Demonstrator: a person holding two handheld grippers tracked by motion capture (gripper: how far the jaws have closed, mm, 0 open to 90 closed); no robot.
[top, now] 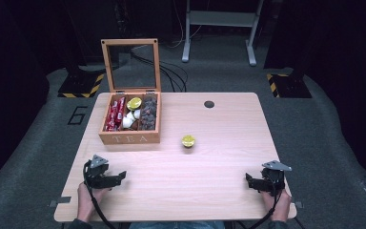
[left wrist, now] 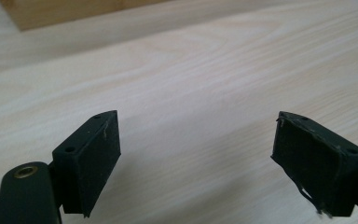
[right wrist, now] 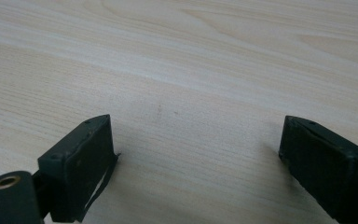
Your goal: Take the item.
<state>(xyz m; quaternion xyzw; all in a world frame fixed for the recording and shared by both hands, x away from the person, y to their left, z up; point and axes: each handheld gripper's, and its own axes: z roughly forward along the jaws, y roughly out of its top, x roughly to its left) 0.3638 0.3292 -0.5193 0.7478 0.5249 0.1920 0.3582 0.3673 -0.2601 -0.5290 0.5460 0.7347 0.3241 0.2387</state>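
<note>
While both hands are resting at the near edge of the table (top: 209, 191), everything here is being placed relative to the tea box.

Left gripper (top: 120, 177): sitting near the tea box's front-left corner, on the person's side; its jaws are standing wide apart over bare wood, holding nothing, as the left gripper view (left wrist: 193, 154) is showing.

Tea box (top: 129, 138): sitting at the far left of the table, its glass lid (top: 131, 65) standing upright; red packets (top: 115, 114) are lying in its left compartment, white pods with one yellow-topped in the middle, dark pods on the right.

Loose pod (top: 188, 141): yellow-topped, sitting just right of the tea box's front-right corner.

Right gripper (top: 249, 180): lying well right of the tea box, near the table's near-right corner; jaws are spreading wide, empty, in the right gripper view (right wrist: 196, 158).
</note>
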